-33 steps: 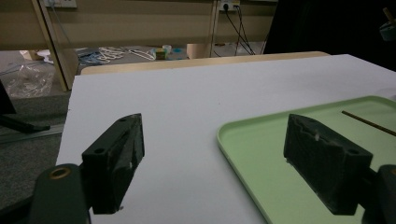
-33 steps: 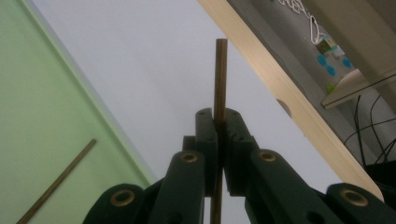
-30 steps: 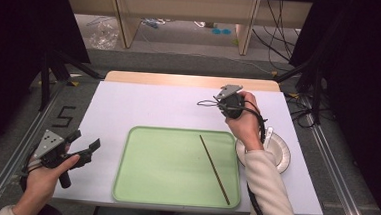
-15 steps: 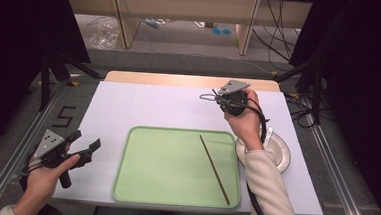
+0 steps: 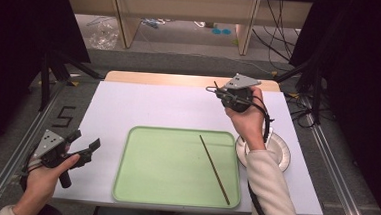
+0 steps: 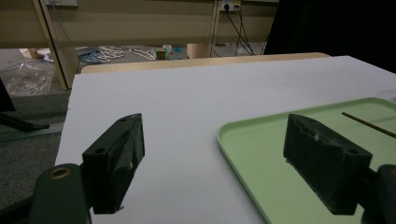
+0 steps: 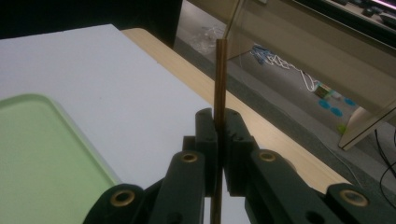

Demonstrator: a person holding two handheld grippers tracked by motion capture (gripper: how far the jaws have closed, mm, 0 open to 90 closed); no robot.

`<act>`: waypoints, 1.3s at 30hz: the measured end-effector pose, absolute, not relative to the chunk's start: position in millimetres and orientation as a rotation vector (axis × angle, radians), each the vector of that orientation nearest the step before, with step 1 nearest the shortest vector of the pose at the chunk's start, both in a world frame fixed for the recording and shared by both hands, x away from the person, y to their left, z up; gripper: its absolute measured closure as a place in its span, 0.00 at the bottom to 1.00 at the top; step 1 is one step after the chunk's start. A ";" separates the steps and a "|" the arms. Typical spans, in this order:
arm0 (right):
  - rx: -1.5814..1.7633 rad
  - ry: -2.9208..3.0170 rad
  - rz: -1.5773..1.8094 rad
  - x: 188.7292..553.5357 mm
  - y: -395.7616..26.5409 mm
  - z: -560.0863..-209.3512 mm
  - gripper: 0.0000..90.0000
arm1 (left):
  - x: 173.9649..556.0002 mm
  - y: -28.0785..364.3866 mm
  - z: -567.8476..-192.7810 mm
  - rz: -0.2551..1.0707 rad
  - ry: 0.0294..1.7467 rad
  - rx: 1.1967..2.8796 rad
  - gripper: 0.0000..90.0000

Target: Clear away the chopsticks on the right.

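My right gripper (image 5: 218, 92) hangs above the far right part of the white table (image 5: 168, 111), its jaws clamped tight on 1 thin wooden chopstick (image 7: 219, 79), which in the right gripper view runs up between the pads and sticks out well past the tips. A 2nd chopstick (image 5: 214, 169) already lies on the green tray (image 5: 138, 184), slanting from near the tray's middle toward its near right corner. My left gripper (image 5: 85, 146) rests off the tray's left edge with its jaws spread wide and nothing between them. A white plate (image 5: 281, 153) sits just right of the tray, partly under my right forearm. I judge the step in hand to be carrying this stick to the tray and laying it beside its partner. To do that well I should keep the pinch firm, since so slender a stick can pivot in the pads, bring the hand back low over the tray, turn the wrist until the stick lies level and parallel to the other 1, let the far end touch down 1st, and only then ease the jaws apart so it does not bounce or roll over the rim.
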State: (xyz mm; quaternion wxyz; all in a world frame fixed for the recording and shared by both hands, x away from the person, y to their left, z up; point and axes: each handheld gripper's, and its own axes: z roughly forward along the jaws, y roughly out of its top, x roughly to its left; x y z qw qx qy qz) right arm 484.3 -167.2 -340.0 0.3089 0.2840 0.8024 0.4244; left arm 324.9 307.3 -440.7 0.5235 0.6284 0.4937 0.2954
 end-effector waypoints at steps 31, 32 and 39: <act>0.903 2.124 1.386 478.1 -159.1 -331.8 0.97 | 325.4 307.2 -441.0 0.692 1.181 1.496 0.23; 0.919 2.143 1.369 478.3 -157.8 -333.6 0.97 | 324.9 307.2 -440.6 0.694 1.179 1.493 0.23; 1.031 2.213 1.308 479.5 -154.6 -341.5 0.97 | 324.8 307.7 -440.5 0.695 1.175 1.493 0.23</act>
